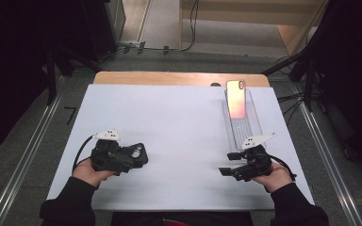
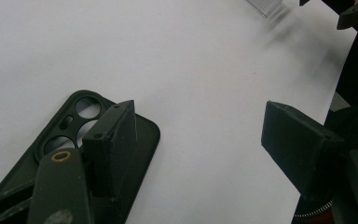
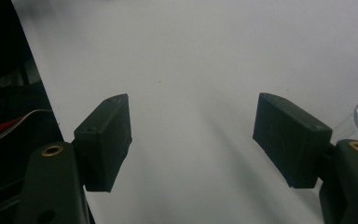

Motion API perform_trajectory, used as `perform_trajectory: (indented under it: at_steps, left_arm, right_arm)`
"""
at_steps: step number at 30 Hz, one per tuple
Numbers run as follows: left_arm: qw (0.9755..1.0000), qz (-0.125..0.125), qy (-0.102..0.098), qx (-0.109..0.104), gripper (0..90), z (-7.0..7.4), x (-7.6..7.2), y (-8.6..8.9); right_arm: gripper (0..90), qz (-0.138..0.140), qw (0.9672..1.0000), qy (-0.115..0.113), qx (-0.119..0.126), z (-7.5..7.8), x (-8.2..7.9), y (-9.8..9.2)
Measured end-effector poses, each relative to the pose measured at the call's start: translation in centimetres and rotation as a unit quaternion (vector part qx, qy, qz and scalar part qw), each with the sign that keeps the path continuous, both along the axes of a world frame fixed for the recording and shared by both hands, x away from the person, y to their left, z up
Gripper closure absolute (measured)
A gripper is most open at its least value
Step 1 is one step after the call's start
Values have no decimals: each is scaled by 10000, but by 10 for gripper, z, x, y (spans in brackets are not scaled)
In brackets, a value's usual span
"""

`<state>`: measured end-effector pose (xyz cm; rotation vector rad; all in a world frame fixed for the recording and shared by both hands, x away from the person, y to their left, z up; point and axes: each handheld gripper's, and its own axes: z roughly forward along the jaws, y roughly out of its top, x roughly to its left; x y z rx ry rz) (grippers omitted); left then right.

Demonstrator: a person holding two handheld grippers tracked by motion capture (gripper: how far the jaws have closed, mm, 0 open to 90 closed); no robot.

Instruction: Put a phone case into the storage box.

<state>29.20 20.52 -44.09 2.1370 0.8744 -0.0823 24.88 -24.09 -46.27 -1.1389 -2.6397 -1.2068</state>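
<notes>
In the lower left of the high view, the left tongs [image 1: 139, 157] are hovering over a dark phone case [image 1: 136, 154] that is lying flat on the white tabletop [image 1: 169, 127]. Their jaws are standing apart, one over the case, gripping nothing. At lower right, the right tongs [image 1: 226, 164] are also gaping empty, just beside the near end of a clear tray [image 1: 254, 123]. A pink phone [image 1: 236, 99] is leaning in the tray's far end, upper right.
</notes>
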Motion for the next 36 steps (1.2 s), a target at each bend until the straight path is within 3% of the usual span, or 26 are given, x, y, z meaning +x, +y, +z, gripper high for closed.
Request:
perform_trajectory:
  at_steps: [14, 20, 22, 25, 28, 31, 34, 36]
  left_arm:
    - [9999, 41, -101, 61, 264, 2, 1, 4]
    - [9999, 107, -52, 37, 266, 4, 4, 4]
    - [9999, 140, 55, 12, 280, 1, 6, 5]
    - [9997, 183, 169, 42, 414, -3, 6, 2]
    - [9993, 240, 295, -13, 633, -9, 8, -2]
    - [9993, 30, 316, 220, 846, -17, 8, -7]
    - [9977, -161, 566, 351, 896, -28, 9, -10]
    - [9962, -226, 627, 569, 897, -36, 9, -14]
  right_arm:
    - [258, 23, 10000, 45, -34, -3, 0, -2]
    - [258, -8, 10000, 53, -71, -3, 0, -2]
    - [258, -13, 9999, 62, -81, -3, 0, -1]
    - [257, -14, 9999, 61, -79, -3, 0, -1]
    - [257, -7, 9999, 60, -81, -3, 0, -1]
    - [257, -2, 9999, 48, -94, -3, 0, 0]
    - [257, 8, 9999, 47, -100, -3, 0, 0]
    - [257, 12, 9999, 34, -107, -3, 0, -1]
